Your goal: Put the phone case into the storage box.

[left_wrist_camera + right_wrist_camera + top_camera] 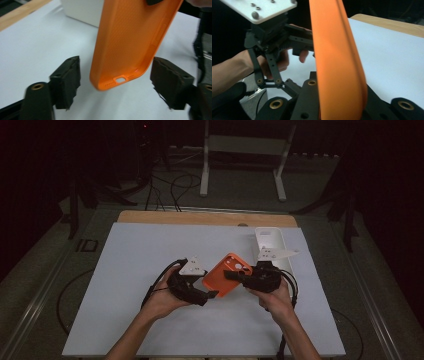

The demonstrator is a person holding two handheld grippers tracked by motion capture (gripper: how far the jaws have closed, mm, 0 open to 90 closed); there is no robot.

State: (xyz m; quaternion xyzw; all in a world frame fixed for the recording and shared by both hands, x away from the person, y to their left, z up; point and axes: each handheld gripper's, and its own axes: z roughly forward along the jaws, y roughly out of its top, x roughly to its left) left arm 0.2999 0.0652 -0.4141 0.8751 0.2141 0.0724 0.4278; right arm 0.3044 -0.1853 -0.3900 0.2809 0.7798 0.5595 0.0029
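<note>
My left claw (214, 294) stands released, its pads on either side of the orange phone case's (227, 274) bottom end without touching. My right claw (231, 274) grips that case's far end, holding it above the tabletop (135, 270) middle. Beyond, near the far right corner, lies a white case (270, 240). No writing is readable.

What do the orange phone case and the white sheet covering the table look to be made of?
The orange phone case looks like soft silicone or rubbery plastic: matte, with a finely dotted inner texture and rounded moulded edges. The white sheet seems to be paper or thin board: flat, matte, with no glare. The pictures leave both uncertain.
</note>
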